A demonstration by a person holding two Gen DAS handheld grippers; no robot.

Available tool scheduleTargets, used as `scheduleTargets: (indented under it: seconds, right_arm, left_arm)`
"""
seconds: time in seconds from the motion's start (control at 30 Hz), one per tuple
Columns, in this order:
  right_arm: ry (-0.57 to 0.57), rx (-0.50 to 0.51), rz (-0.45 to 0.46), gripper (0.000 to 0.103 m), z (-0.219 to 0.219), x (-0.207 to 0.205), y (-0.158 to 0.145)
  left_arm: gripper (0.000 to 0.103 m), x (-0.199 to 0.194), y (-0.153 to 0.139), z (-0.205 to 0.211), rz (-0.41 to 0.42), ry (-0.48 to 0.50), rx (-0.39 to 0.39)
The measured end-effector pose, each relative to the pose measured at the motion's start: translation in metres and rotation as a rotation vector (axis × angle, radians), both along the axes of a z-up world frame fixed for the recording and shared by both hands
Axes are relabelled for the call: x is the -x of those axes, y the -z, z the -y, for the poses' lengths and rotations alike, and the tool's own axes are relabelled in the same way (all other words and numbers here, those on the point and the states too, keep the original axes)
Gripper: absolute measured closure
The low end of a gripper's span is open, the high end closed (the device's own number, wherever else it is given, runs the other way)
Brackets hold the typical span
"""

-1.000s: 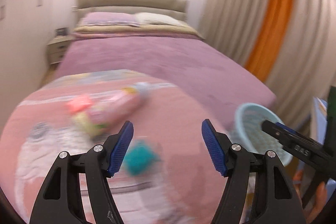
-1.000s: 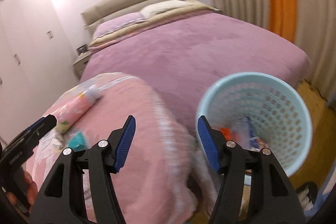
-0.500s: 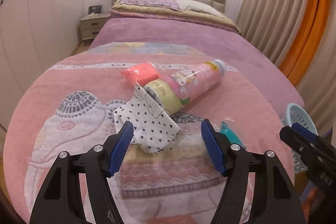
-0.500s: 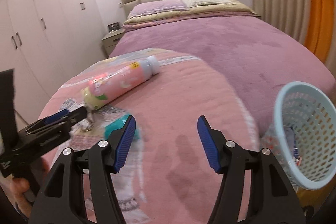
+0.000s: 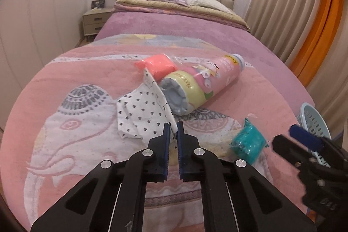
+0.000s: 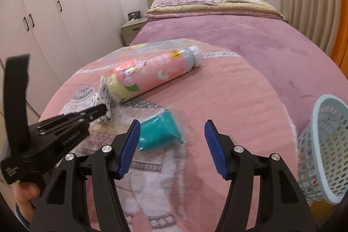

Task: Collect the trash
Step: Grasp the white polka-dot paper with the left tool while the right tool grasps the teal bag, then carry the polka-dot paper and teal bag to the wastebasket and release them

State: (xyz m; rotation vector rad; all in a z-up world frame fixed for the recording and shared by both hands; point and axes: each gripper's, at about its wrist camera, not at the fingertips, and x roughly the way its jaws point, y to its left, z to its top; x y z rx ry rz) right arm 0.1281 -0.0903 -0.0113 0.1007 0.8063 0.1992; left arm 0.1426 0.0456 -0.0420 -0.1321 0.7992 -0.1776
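On the pink blanket [image 5: 65,79] lie a white paper with black hearts [image 5: 141,116], a pink bottle [image 5: 204,86], a coral packet [image 5: 156,65] and a teal packet [image 5: 248,141]. My left gripper [image 5: 172,129] is shut on the near edge of the heart paper; it also shows in the right wrist view [image 6: 102,112]. My right gripper [image 6: 171,134] is open, with the teal packet [image 6: 158,133] just ahead of its left finger. The pale blue basket [image 6: 317,145] stands at the bed's right edge.
The bed [image 6: 217,36] stretches back to pillows and a headboard. A nightstand [image 5: 93,21] and white wardrobes [image 6: 54,3] are on the left. Curtains [image 5: 304,3] hang on the right. The basket holds some trash.
Both grippers swung left from the basket to the trash on the blanket. My left gripper closed on the heart paper. My right gripper came up to the teal packet.
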Motion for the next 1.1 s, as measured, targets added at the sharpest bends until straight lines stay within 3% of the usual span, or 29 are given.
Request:
scheduleTargets:
  seconds: [0.27, 0.8, 0.93, 1.1]
  right_arm:
    - [-0.029, -0.128, -0.155, 0.045, -0.009, -0.006, 0.022]
    - [0.028, 0.023, -0.101, 0.046, -0.038, -0.021, 0.029]
    - [0.029, 0.006, -0.094, 0.067, -0.035, -0.02, 0.029]
    - [0.032, -0.068, -0.087, 0.071, -0.02, -0.018, 0.026]
  left_arm:
    - [0.099, 0.009, 0.003, -0.026, 0.058, -0.01, 0.036]
    - [0.099, 0.015, 0.01, -0.029, 0.1, 0.001, 0.035]
    - [0.099, 0.015, 0.006, -0.031, 0.106, 0.0, 0.046]
    - [0.1, 0.019, 0.003, -0.033, 0.123, 0.004, 0.054]
